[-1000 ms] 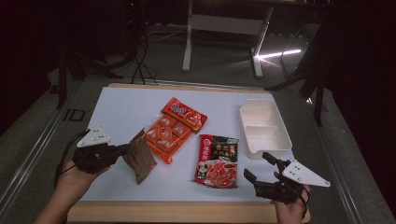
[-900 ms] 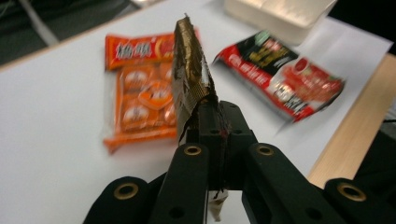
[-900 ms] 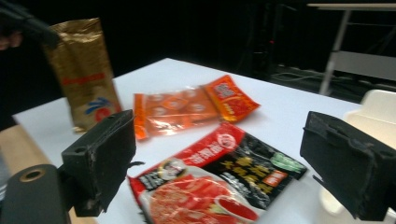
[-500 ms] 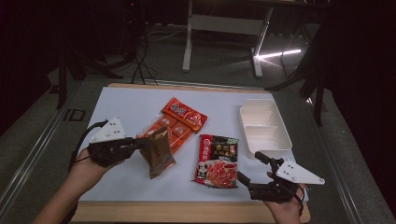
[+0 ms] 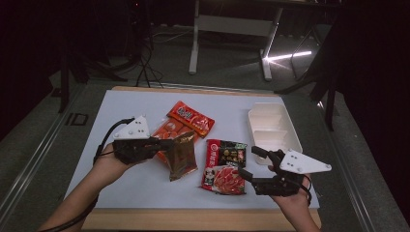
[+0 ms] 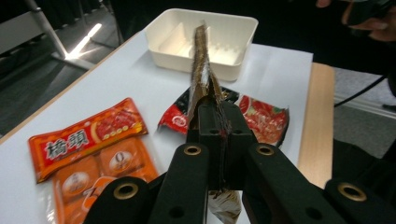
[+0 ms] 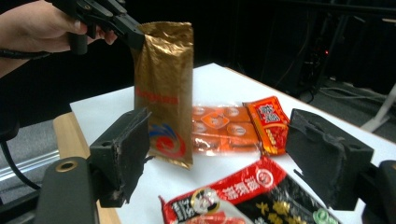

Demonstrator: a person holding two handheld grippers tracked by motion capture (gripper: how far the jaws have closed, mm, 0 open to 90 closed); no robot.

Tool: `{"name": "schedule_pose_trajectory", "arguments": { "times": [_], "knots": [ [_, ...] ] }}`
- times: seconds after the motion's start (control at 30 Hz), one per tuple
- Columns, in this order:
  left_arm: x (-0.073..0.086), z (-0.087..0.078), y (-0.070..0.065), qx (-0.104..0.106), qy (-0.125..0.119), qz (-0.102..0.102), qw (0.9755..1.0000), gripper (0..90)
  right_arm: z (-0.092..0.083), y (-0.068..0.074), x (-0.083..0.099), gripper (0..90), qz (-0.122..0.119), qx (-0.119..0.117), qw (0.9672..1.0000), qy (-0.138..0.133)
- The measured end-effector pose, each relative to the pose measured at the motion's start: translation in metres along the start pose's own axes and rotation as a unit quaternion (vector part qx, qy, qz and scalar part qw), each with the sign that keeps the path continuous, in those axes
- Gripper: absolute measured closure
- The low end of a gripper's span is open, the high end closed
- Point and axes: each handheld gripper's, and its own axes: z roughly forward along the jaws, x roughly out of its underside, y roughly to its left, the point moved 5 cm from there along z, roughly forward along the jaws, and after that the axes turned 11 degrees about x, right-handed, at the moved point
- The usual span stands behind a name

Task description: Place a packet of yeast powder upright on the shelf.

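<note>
My left gripper point(image 5: 167, 143) point(image 6: 218, 135) is shut on the top edge of a gold-brown foil packet point(image 5: 183, 157) point(image 6: 201, 70) point(image 7: 163, 93). The packet hangs upright just above the table, beside an orange-red snack packet point(image 5: 186, 121) point(image 6: 88, 144) point(image 7: 233, 126). A red-and-black food packet point(image 5: 223, 166) point(image 6: 261, 112) point(image 7: 243, 200) lies flat near the front. My right gripper point(image 5: 249, 162) point(image 7: 219, 158) hovers at that packet's right edge. Its jaws have just been closing a little, but they stand wide apart and press on nothing.
A white compartment tray point(image 5: 250, 125) point(image 6: 173, 58) stands at the right, just beyond the right gripper. Everything rests on a white board point(image 5: 125, 111) with a wooden strip point(image 5: 193, 220) along its near edge. Dark floor and table legs surround it.
The left gripper has carried the gold packet right and upward, to hang beside the orange packet. The right gripper has lifted slightly towards the red-and-black packet, and its jaws have narrowed a little.
</note>
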Motion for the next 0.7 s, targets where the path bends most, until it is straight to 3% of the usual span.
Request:
{"name": "schedule_pose_trajectory", "arguments": {
  "times": [0.1, 0.3, 0.4, 0.6, 0.7],
  "knots": [
    [-0.002, 0.002, 0.0, 0.002, -0.006, 0.0, 1.0, 89.7, 0.006, 0.001, -0.005, 24.0, -0.003, -0.004, 1.0, -0.002],
    [-0.009, 0.009, -0.005, 0.021, -0.012, 0.023, 0.9995, 89.6, 0.029, 0.009, -0.018, 32.8, -0.005, -0.06, 0.9982, 0.004],
    [-0.013, 0.01, -0.007, 0.024, -0.014, 0.027, 0.9993, 89.6, 0.038, 0.012, -0.02, 33.8, -0.009, -0.074, 0.9972, 0.007],
    [-0.018, 0.019, -0.013, 0.046, -0.022, 0.04, 0.9979, 89.6, 0.052, 0.016, -0.026, 35.3, -0.021, -0.081, 0.9965, 0.008],
    [-0.021, 0.022, -0.015, 0.052, -0.025, 0.035, 0.9977, 89.6, 0.058, 0.016, -0.03, 35.9, -0.02, -0.087, 0.996, 0.007]
  ]
}}
